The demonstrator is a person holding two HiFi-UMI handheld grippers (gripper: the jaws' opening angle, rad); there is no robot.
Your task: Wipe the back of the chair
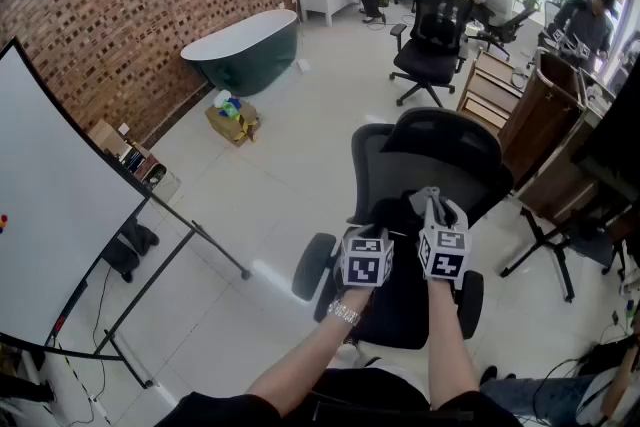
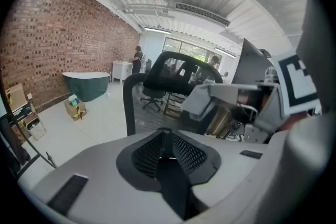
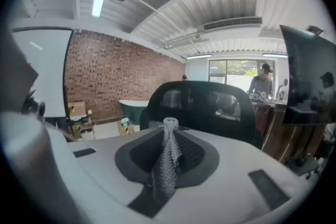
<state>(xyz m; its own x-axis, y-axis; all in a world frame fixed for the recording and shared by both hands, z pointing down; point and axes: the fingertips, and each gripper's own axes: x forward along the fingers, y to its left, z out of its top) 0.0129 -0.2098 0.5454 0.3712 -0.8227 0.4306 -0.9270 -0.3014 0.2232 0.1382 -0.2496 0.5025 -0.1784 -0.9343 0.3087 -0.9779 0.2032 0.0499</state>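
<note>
A black mesh office chair (image 1: 428, 153) stands in front of me, its back and headrest facing me. Both grippers hover over its seat, a short way before the backrest. My right gripper (image 1: 432, 207) is shut on a grey knitted cloth (image 3: 168, 160) that sticks up between its jaws. My left gripper (image 1: 372, 235) is beside it on the left, shut with nothing in it. In the left gripper view the chair back (image 2: 137, 108) shows ahead, with the right gripper and the cloth (image 2: 202, 99) at the right. The headrest (image 3: 210, 107) fills the right gripper view.
A whiteboard on a stand (image 1: 50, 215) is at the left. A green bathtub (image 1: 240, 50) and a small box (image 1: 232, 120) sit by the brick wall. A second black chair (image 1: 435, 30) and wooden desks (image 1: 520, 110) stand behind and right, with people farther back.
</note>
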